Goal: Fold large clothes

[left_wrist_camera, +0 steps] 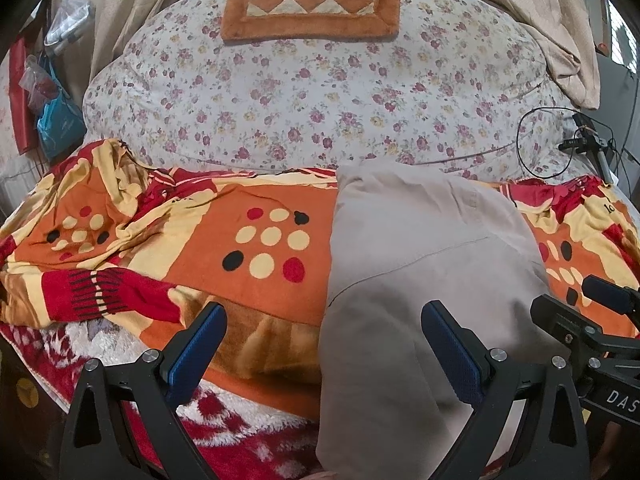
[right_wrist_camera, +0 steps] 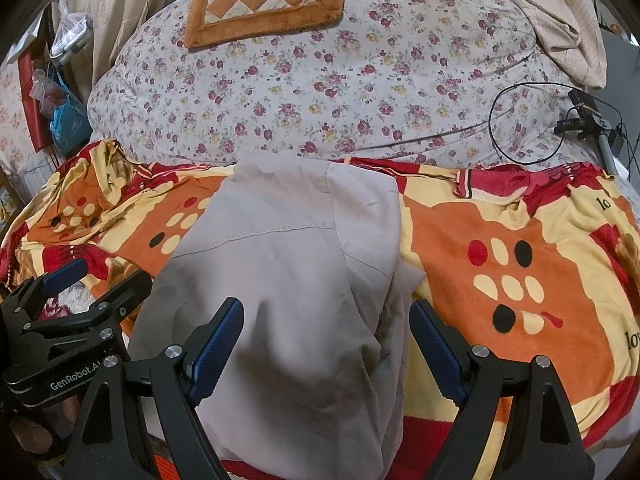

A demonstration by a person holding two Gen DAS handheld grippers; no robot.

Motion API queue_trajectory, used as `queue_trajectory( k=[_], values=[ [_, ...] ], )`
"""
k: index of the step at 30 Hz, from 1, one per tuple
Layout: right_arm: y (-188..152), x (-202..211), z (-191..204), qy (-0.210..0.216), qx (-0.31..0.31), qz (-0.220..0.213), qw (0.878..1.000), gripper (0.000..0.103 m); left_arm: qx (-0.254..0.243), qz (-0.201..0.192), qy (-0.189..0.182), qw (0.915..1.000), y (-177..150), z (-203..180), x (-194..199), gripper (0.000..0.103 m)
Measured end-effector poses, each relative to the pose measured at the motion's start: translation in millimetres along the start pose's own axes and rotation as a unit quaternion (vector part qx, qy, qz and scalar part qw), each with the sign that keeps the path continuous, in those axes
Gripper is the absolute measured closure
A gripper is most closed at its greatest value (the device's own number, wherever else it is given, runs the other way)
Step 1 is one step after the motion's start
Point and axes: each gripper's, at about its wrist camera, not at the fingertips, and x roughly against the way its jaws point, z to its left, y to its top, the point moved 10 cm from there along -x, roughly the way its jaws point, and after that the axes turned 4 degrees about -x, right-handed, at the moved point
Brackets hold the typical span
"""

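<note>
A beige garment (left_wrist_camera: 420, 280) lies folded lengthwise in a long strip on an orange, red and yellow blanket (left_wrist_camera: 256, 216), running from the near bed edge toward the back. It also shows in the right wrist view (right_wrist_camera: 288, 280). My left gripper (left_wrist_camera: 324, 316) is open and empty, hovering over the garment's left edge near the front. My right gripper (right_wrist_camera: 326, 316) is open and empty above the garment's near right part. The right gripper's body (left_wrist_camera: 580, 328) shows at the right of the left wrist view, and the left gripper's body (right_wrist_camera: 60, 320) at the left of the right wrist view.
A floral quilt (left_wrist_camera: 320, 92) is piled behind the blanket, with an orange checkered cushion (left_wrist_camera: 312, 0) on top. Black cables and a small stand (left_wrist_camera: 580, 140) sit at the right. Bags (left_wrist_camera: 56, 120) hang at the left. Beige curtains (left_wrist_camera: 552, 20) hang at the back.
</note>
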Motion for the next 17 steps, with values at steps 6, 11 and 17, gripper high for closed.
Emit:
queue_trajectory(
  k=[6,11,17],
  values=[
    [-2.8,-2.0,-0.2,0.001,0.001,0.002,1.0,0.017,0.004,0.005,-0.002,1.0,-1.3,0.4,-2.0,0.004],
    [-2.9,-3.4,-1.0,0.002,0.001,0.005,1.0,0.017,0.007,0.005,0.002,1.0,-0.2,3.9,-5.6,0.004],
    [-3.2,-6.4,-4.0,0.003,0.0,0.008,1.0,0.017,0.007,0.005,-0.002,1.0,-0.6,4.1,-9.5,0.004]
  ],
)
